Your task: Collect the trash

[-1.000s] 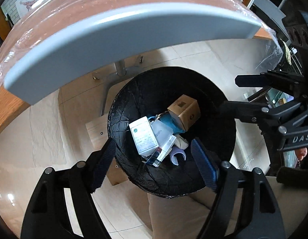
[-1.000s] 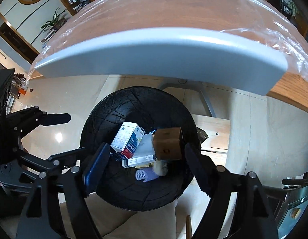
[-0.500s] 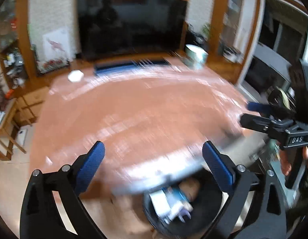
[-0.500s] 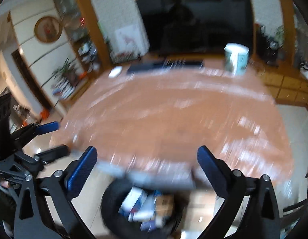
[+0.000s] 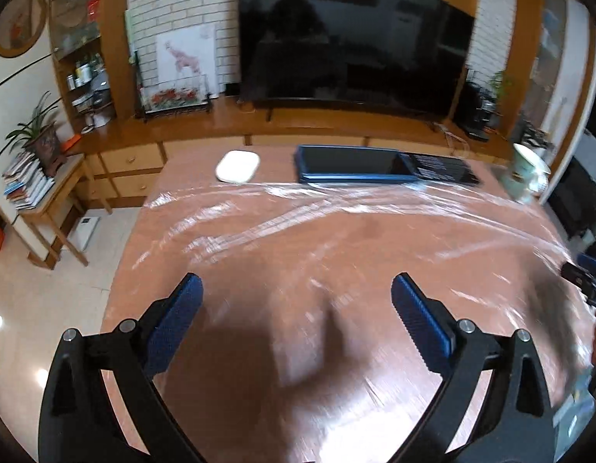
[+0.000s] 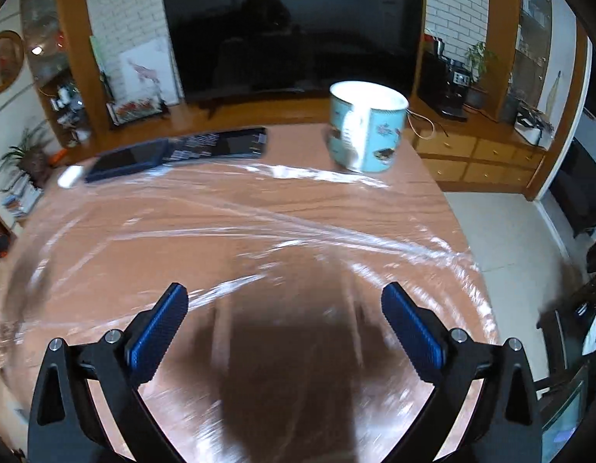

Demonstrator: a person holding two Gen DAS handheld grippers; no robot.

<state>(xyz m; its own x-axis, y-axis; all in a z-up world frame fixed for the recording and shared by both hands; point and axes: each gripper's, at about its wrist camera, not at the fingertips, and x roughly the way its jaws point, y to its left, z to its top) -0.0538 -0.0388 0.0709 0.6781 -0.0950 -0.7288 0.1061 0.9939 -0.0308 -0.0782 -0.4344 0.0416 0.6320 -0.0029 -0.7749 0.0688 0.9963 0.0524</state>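
Reaching with both the left gripper [image 5: 296, 293] and right gripper [image 6: 284, 303] wide and empty, the mug [image 6: 365, 127] could be knocked over on the slippery film-covered table [image 6: 259, 223].

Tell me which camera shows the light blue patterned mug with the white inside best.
The right wrist view: the light blue patterned mug stands whole on the far end of the plastic-covered wooden table, only slightly blurred. The left wrist view catches it at the far right edge, small and heavily smeared, its pattern unreadable.
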